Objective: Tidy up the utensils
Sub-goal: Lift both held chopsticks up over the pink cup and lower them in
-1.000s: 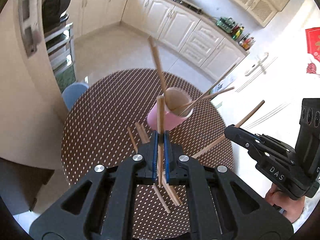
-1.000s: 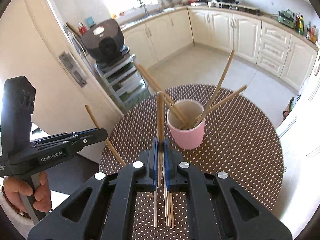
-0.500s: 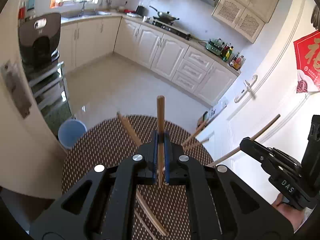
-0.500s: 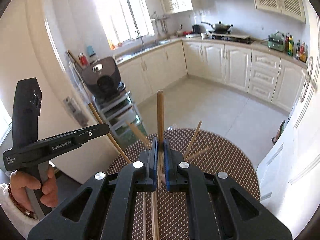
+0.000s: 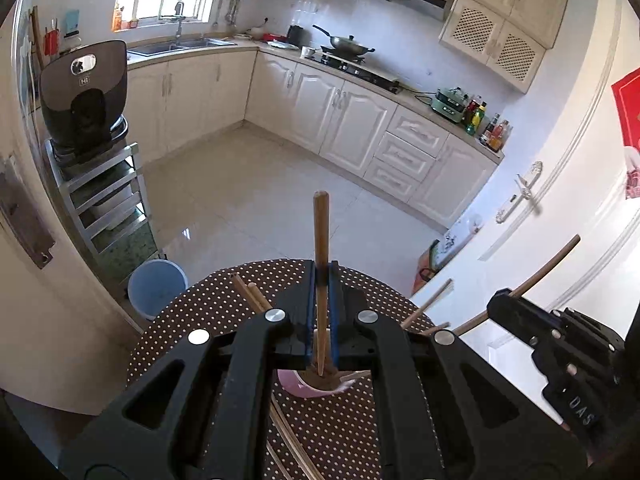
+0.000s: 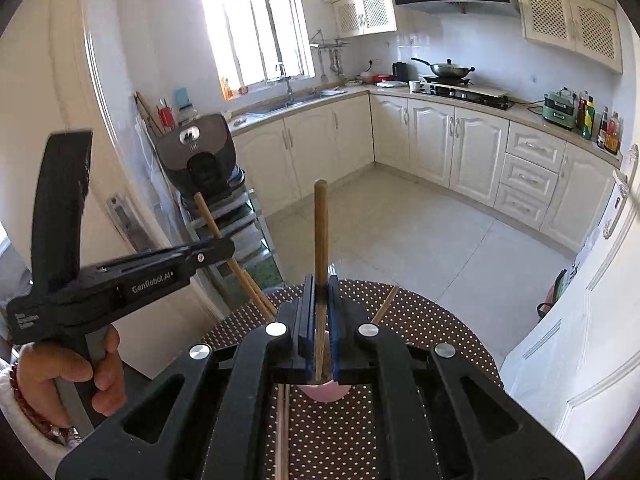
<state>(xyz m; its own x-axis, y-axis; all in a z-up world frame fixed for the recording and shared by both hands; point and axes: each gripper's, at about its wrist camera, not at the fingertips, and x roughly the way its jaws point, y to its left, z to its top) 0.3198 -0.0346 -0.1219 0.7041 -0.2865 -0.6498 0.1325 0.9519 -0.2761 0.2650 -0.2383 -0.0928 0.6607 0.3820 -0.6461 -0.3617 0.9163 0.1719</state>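
Note:
My left gripper (image 5: pixel 322 276) is shut on a wooden chopstick (image 5: pixel 321 236) that stands upright between the pads, its lower tip just over the pink cup (image 5: pixel 304 386). My right gripper (image 6: pixel 321 288) is shut on another wooden chopstick (image 6: pixel 320 232), also upright above the pink cup (image 6: pixel 323 392). The cup stands on the round brown dotted table (image 5: pixel 224 300) and is mostly hidden behind the fingers. Several chopsticks (image 5: pixel 250 294) lean out of the cup. The right gripper also shows in the left wrist view (image 5: pixel 500 308), the left gripper in the right wrist view (image 6: pixel 224 250).
Loose chopsticks (image 6: pixel 282 432) lie on the table (image 6: pixel 432 320) under the grippers. A blue bin (image 5: pixel 158 286) stands on the floor beyond the table. A metal rack with a black appliance (image 5: pixel 84 100) is at the left. A white door (image 5: pixel 560 220) is at the right.
Both grippers have tilted up and moved over the cup with their chopsticks. The cup has slid from ahead of the fingers to under them, and more of the kitchen shows.

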